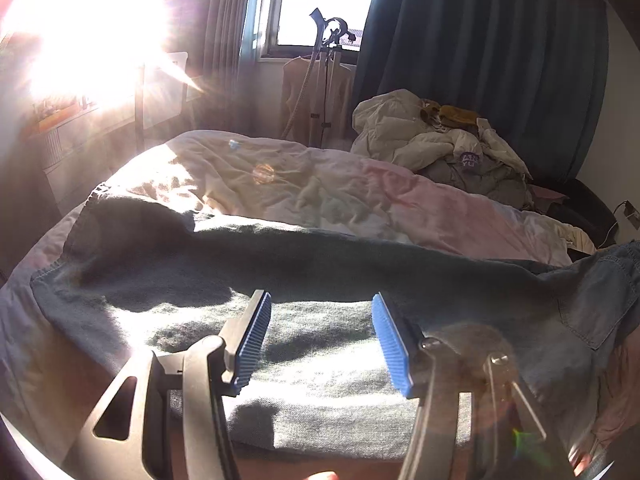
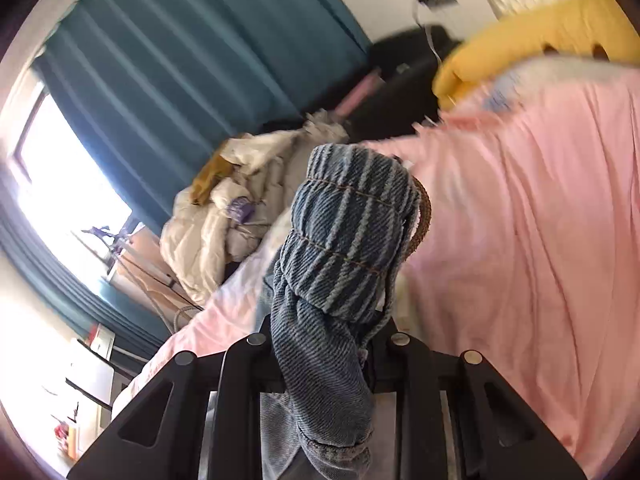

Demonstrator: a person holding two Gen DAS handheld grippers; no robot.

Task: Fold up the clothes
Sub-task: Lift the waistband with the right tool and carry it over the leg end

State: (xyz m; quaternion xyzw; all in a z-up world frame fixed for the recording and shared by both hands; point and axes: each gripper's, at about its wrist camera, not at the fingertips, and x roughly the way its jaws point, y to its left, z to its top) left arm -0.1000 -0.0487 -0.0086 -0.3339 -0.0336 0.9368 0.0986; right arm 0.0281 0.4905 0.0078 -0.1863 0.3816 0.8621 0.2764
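A pair of blue jeans [image 1: 192, 280] lies spread across the near part of the bed. My left gripper [image 1: 320, 340] hovers just above the denim, its blue-padded fingers [image 1: 254, 340] wide apart and empty. My right gripper [image 2: 332, 320] is shut on a bunched part of the jeans [image 2: 348, 232], with stitched seams and a brown braided belt [image 2: 424, 216] showing. Its fingertips are hidden by the fabric. The right wrist view is tilted and partly blurred.
A pink and cream quilt [image 1: 320, 196] covers the bed. A heap of pale clothes [image 1: 440, 140] lies at its far right. A garment steamer stand [image 1: 328, 60] stands by the window. Dark curtains [image 1: 500, 40] hang behind. A yellow object [image 2: 520, 36] is at the upper right.
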